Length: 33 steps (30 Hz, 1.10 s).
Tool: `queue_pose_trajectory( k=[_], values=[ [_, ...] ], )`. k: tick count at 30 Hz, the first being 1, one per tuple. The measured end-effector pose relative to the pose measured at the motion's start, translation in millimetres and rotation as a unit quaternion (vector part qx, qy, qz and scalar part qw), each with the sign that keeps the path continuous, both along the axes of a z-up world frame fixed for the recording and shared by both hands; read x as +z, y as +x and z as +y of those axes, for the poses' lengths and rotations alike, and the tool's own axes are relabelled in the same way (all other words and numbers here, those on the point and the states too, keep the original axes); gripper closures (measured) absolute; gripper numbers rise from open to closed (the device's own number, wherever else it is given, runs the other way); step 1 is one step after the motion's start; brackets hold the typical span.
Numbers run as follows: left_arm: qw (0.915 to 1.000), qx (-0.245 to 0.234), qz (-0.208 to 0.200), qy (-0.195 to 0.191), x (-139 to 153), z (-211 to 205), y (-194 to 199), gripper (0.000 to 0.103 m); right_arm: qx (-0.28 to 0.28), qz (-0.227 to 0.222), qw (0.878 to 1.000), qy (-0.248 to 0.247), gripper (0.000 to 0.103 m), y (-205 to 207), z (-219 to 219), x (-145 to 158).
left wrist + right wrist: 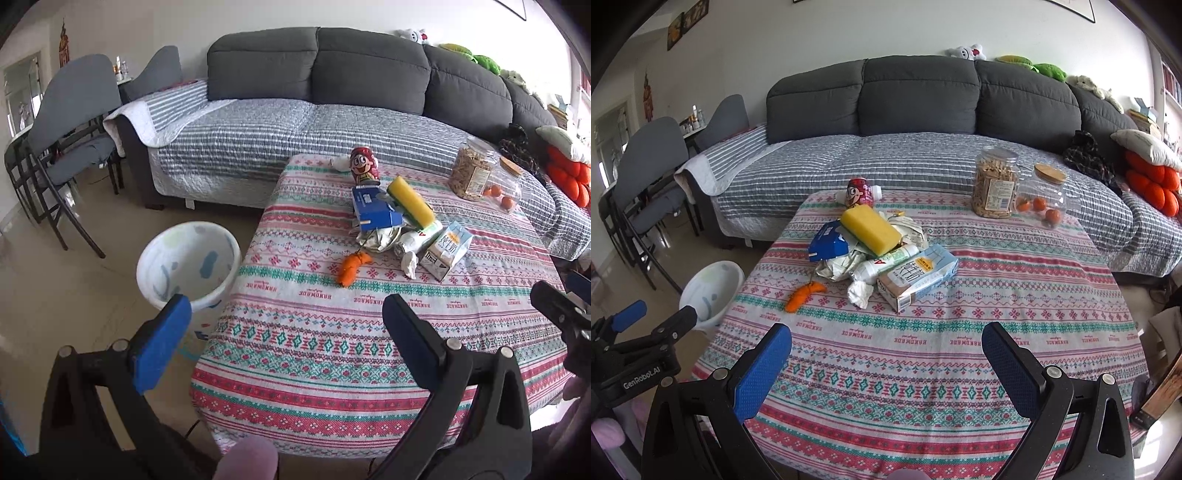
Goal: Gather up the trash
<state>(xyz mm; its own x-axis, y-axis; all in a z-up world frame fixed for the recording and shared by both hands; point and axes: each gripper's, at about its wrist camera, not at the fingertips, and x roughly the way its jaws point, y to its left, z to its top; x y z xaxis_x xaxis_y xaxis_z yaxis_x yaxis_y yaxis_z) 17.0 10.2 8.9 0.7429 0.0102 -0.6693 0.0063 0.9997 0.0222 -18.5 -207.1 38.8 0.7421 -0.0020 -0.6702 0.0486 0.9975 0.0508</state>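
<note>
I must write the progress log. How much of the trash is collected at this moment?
Nothing looks collected yet: the white bin on the floor appears empty. In hand: nothing; the left claw and right claw are both open. Left: the whole pile, including the blue box, yellow sponge, milk carton and red can.

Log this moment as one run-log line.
left gripper: open, empty | right gripper: open, empty | trash pile: untouched on table | bin: on floor, left of table
</note>
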Motion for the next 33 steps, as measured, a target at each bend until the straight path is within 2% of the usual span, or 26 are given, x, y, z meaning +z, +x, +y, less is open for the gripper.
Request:
queue_pose_trajectory(
  k=[11,22,26,30,33],
  values=[
    [0.9999,-0.008,-0.004,0.006,16,4,16,0.000,0.003,0.005,1.000,-0.022,0.000,14,7,20],
    [0.9997,-0.013,0.014,0.013,19,5,39,0.000,0.013,0.021,0.999,-0.021,0.000,39,5,21],
    [0.9991,-0.021,0.038,0.001,12,6,56,0.000,0.009,0.033,0.999,-0.014,0.000,58,-8,24],
    [0.9957,-0.035,0.082,-0.023,-7,7,80,0.000,-0.005,0.046,0.999,-0.020,0.000,79,-26,20],
    [0.9914,-0.049,0.120,-0.015,-28,1,97,0.000,-0.024,0.054,0.998,-0.010,0.000,92,-46,8]
  ],
)
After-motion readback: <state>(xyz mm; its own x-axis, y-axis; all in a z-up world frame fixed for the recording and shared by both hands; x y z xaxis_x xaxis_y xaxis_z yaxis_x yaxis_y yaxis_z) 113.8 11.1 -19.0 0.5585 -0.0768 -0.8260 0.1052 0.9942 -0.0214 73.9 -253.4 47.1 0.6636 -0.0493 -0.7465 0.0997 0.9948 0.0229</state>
